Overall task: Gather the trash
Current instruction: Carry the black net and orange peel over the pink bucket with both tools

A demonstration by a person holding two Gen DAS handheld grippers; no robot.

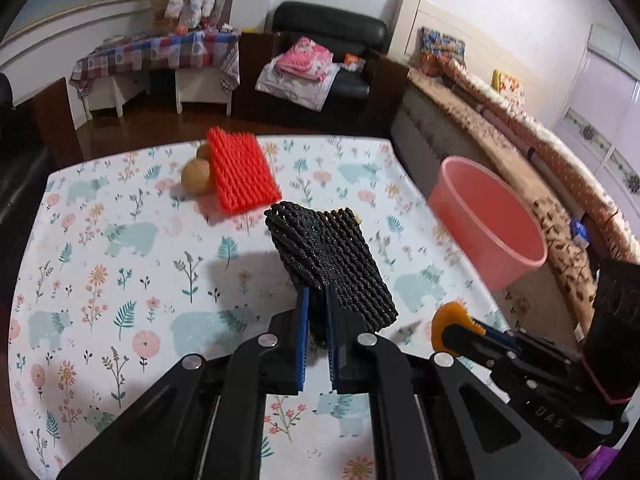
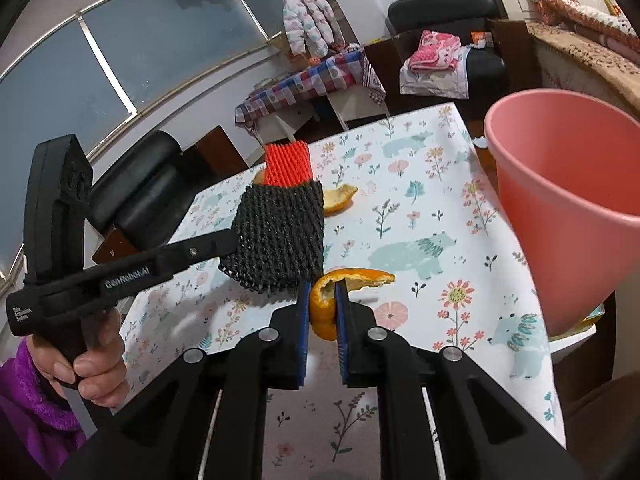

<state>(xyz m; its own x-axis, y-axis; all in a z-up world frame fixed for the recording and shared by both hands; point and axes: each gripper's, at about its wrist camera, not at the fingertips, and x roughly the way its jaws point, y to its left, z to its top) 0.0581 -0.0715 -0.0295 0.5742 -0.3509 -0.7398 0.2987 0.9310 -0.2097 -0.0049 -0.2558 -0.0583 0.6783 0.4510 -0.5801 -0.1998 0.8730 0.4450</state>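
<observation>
While left gripper (image 1: pixel 318 300) clamps black net (image 1: pixel 332 256), right gripper (image 2: pixel 322 304) pinches peel (image 2: pixel 325 308), red net (image 2: pixel 287 163) half-hidden

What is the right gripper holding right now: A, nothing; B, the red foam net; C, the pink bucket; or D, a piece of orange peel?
D: in the right wrist view the right gripper has its jaws pressed on a curl of orange peel, while the left gripper holds the black foam net.
</observation>
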